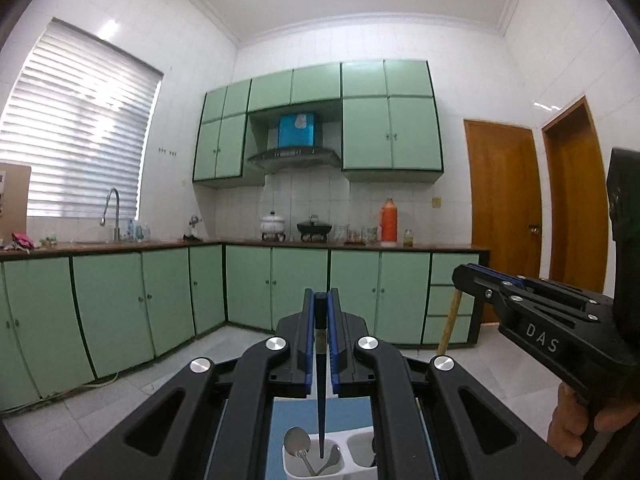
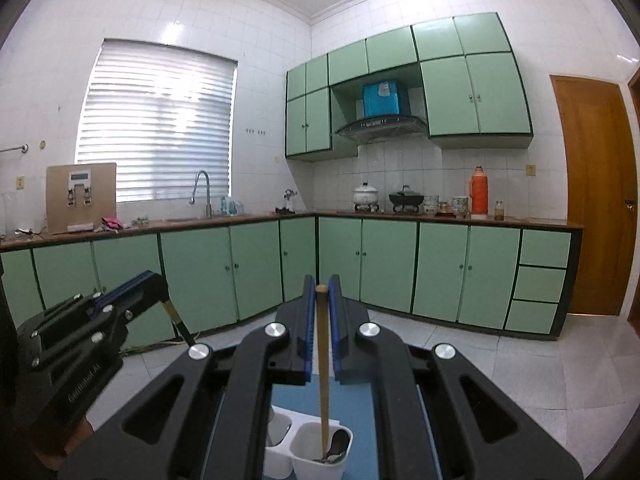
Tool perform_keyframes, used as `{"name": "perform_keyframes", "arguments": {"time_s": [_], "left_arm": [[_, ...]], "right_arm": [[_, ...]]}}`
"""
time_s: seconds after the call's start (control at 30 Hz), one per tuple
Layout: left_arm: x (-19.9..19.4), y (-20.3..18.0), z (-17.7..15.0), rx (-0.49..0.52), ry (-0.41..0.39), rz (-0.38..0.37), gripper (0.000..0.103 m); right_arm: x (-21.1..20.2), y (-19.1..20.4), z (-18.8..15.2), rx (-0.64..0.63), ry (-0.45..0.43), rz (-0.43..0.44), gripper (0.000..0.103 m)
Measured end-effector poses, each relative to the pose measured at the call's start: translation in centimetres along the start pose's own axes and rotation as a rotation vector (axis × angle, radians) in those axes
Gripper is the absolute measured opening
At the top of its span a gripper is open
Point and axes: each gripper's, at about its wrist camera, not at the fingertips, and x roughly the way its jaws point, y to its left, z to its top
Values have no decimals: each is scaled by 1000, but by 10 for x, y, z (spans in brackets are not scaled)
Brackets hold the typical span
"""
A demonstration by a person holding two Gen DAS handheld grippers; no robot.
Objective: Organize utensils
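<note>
Here my left gripper (image 1: 320, 300) is clamped on a dark chopstick (image 1: 321, 380), its blue pads pressed against the black upper end while the thin tip hangs down over the left compartment of the white utensil holder (image 1: 294, 466); I cannot tell whether the tip touches anything inside. That compartment holds metal spoons (image 1: 298, 444), one bowl facing up toward my camera. The holder stands on a blue mat (image 1: 288, 412) directly below me. My right gripper (image 2: 321, 286) is closed on a light wooden chopstick (image 2: 323, 368), gripped near its top, the shaft running down into the right compartment of the same holder, where something dark and metallic lies at the bottom. From the left camera I see my right gripper off to the right, a hand (image 1: 580, 420) wrapped around its handle, the wooden stick slanting below its jaws. Beyond both, green cabinets (image 2: 256, 268) line the walls of a tiled kitchen, with an orange thermos (image 2: 479, 190) on the counter and a wooden door (image 2: 592, 196) at the right
</note>
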Motion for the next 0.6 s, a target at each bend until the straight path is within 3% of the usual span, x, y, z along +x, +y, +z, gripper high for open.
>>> {"name": "perform_keyframes", "arguments": {"time_s": [0.33,0.6], "left_arm": [[61,14,-52,-24,136,11,6],[75,22,-78,-33,199,15,6]], "right_arm": [[51,-10,-52,72,108,26,6],[65,-9,-90,115,179,18,6]]}}
